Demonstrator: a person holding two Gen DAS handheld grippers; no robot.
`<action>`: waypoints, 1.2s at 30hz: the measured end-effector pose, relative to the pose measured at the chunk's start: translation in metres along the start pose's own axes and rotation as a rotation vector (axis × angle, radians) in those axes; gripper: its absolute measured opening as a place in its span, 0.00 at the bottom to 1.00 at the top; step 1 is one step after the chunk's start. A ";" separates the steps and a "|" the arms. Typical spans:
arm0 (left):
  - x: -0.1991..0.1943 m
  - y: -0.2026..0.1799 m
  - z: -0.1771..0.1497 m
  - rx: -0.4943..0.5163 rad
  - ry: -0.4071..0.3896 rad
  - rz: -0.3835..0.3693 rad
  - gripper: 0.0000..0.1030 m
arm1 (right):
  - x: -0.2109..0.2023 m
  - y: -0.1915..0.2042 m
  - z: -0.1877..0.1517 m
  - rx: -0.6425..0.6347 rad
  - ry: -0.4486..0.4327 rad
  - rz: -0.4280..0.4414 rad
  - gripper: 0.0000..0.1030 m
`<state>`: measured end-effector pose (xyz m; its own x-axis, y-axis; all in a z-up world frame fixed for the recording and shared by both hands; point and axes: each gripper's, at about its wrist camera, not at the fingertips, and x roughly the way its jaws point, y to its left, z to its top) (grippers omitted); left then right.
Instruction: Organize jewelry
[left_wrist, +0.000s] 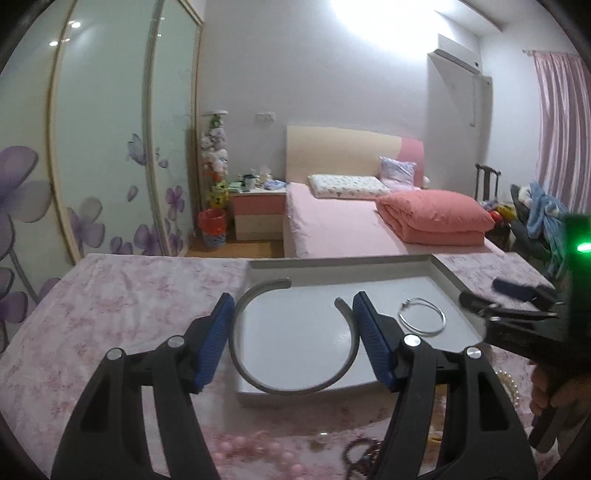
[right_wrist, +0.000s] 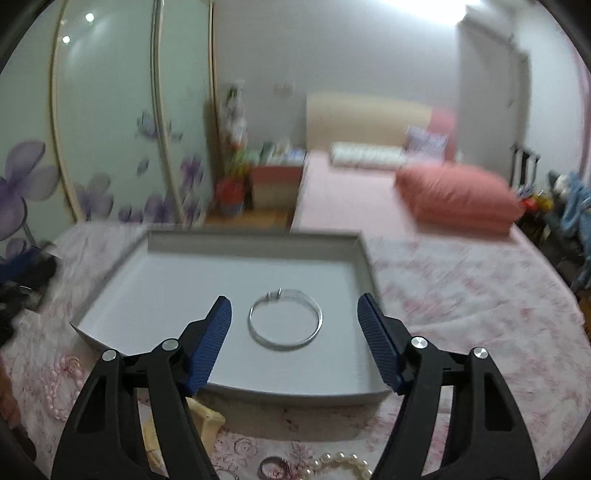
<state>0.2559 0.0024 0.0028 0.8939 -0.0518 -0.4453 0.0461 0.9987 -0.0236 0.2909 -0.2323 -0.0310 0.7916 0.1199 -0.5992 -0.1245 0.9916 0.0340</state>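
Silver bangle (right_wrist: 285, 319) and grey headband (left_wrist: 295, 339) lie in the tray (right_wrist: 255, 245); both grippers' jaws apart, empty.

The left gripper (left_wrist: 293, 304) points forward and slightly down, its jaws spread wide, the blue ribbed pads (left_wrist: 216, 343) facing each other across an open gap. Nothing is pinched between them. Its black linkage arms angle back toward the lens on both sides.

The right gripper (right_wrist: 294, 306) is held in a matching pose, jaws wide apart, the blue pads (right_wrist: 376, 341) tilted outward at the tips, with nothing between them. In the left wrist view the right gripper (left_wrist: 476, 308) comes in from the right edge, its black body level, and the person's right hand (left_wrist: 546, 402) wraps the handle below it.
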 end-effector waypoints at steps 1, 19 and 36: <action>-0.004 0.005 0.001 -0.012 -0.007 0.006 0.63 | 0.003 -0.001 0.001 0.001 0.007 -0.008 0.69; -0.021 0.055 0.002 -0.057 -0.044 0.071 0.63 | 0.094 0.026 0.006 -0.042 0.313 -0.065 0.88; -0.028 0.048 -0.007 -0.049 -0.057 0.042 0.63 | 0.035 0.009 -0.004 0.099 0.132 0.040 0.69</action>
<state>0.2304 0.0512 0.0081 0.9184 -0.0083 -0.3955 -0.0128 0.9986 -0.0507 0.3151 -0.2193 -0.0551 0.7008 0.1586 -0.6955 -0.0899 0.9868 0.1345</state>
